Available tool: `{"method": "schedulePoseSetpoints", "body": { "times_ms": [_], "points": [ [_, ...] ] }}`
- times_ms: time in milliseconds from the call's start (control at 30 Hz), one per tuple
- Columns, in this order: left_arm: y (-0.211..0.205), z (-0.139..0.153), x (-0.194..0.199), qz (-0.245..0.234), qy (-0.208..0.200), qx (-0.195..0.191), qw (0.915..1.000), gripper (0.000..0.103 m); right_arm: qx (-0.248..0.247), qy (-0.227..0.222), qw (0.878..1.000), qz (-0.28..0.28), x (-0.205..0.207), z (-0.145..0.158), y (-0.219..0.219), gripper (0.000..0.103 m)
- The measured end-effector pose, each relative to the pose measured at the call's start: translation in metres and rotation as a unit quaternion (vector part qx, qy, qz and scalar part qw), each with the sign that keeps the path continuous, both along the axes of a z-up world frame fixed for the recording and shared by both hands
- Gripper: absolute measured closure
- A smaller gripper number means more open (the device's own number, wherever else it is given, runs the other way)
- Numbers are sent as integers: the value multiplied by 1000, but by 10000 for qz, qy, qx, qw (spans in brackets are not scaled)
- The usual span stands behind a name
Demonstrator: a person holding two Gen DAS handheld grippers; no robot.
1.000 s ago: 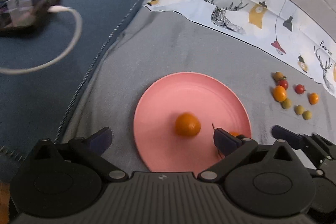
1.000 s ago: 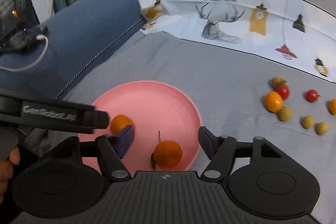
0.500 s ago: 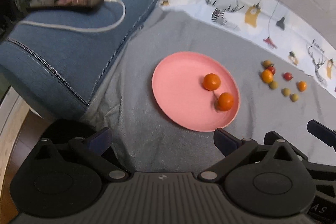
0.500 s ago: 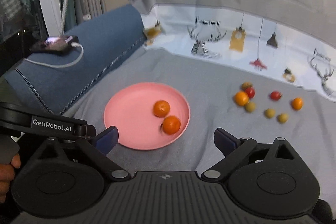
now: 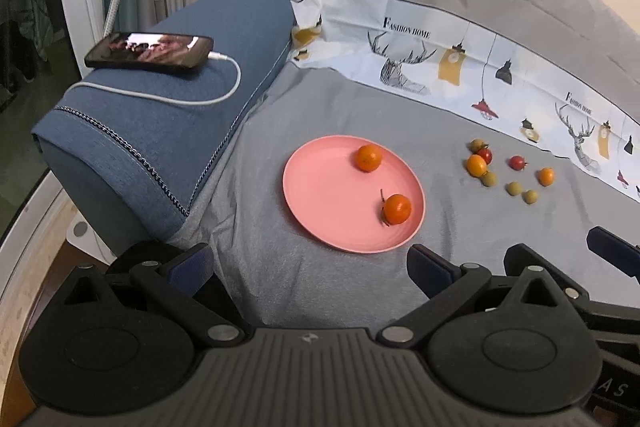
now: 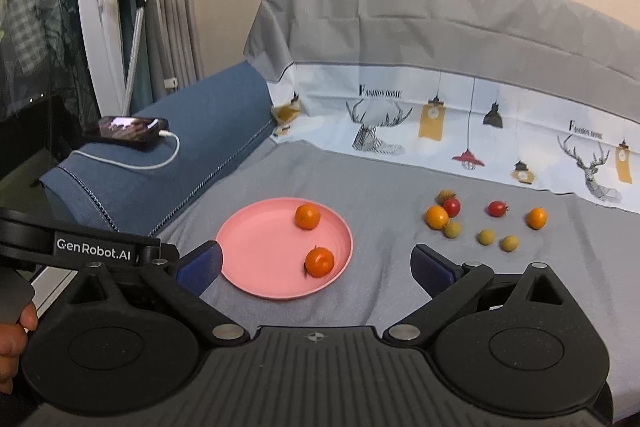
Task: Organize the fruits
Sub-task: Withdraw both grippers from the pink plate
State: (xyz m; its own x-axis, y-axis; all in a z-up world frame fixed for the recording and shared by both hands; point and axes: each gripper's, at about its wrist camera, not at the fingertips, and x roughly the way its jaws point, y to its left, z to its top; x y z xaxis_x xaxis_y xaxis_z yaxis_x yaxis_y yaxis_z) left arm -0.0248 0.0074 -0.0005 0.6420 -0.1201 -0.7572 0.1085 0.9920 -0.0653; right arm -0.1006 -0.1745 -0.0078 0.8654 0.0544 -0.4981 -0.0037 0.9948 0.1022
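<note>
Both grippers, left [image 5: 308, 265] and right [image 6: 316, 265], released, empty, right jaws opening. Cherry tomatoes [image 6: 452, 207] mid-cover: soft, roll-prone; pinch lightly across middle.

Left wrist: we look steeply down from nearby onto the pink plate [image 5: 320, 187].
Right wrist: shallower, reaching the wall.
Shared: plate, phone [image 6: 128, 131].

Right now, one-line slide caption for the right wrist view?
Open right tongs above a pink plate holding two oranges, small mixed fruits scattered on the grey cloth.
</note>
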Motion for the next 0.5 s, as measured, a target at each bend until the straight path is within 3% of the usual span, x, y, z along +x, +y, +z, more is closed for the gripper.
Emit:
{"method": "schedulePoseSetpoints", "body": {
  "times_ms": [500],
  "points": [
    [1,6,-13,-44,-139,12,9999,0,103,-95,9999,-66,-12,3,-4,2]
  ]
}}
